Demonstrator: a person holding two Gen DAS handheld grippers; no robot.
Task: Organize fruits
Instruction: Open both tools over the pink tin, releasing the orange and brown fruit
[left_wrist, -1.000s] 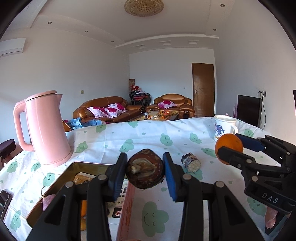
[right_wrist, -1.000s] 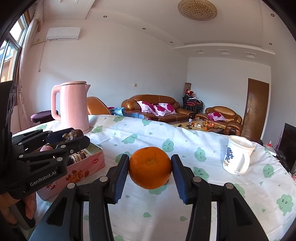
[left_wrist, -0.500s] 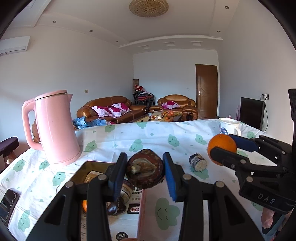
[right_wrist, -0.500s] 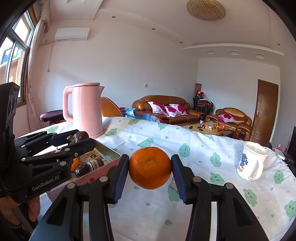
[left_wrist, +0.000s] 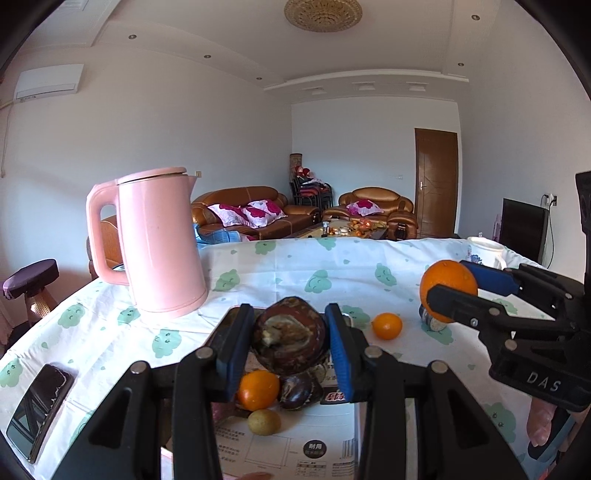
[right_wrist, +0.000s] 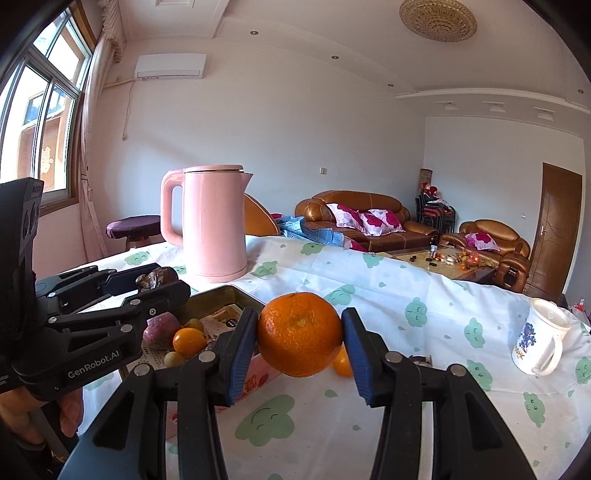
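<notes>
With dark fruit (left_wrist: 289, 339) clamped in the left gripper (left_wrist: 289, 341) and orange (right_wrist: 298, 334) in the right gripper (right_wrist: 299, 338), both above the tin (right_wrist: 221, 295), either round fruit may roll out if released high.

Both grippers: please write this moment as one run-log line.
left gripper: shut on dark fruit | right gripper: shut on orange | tin: holds fruit

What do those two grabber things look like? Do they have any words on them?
Both are black plastic claws with two long fingers, blue pads at the tips and round silver bolts. The left gripper says "GenRobot.AI" in white on its side; the right gripper says "DAS". No cables show. A bare hand holds the left one; no sleeve is visible.
</notes>
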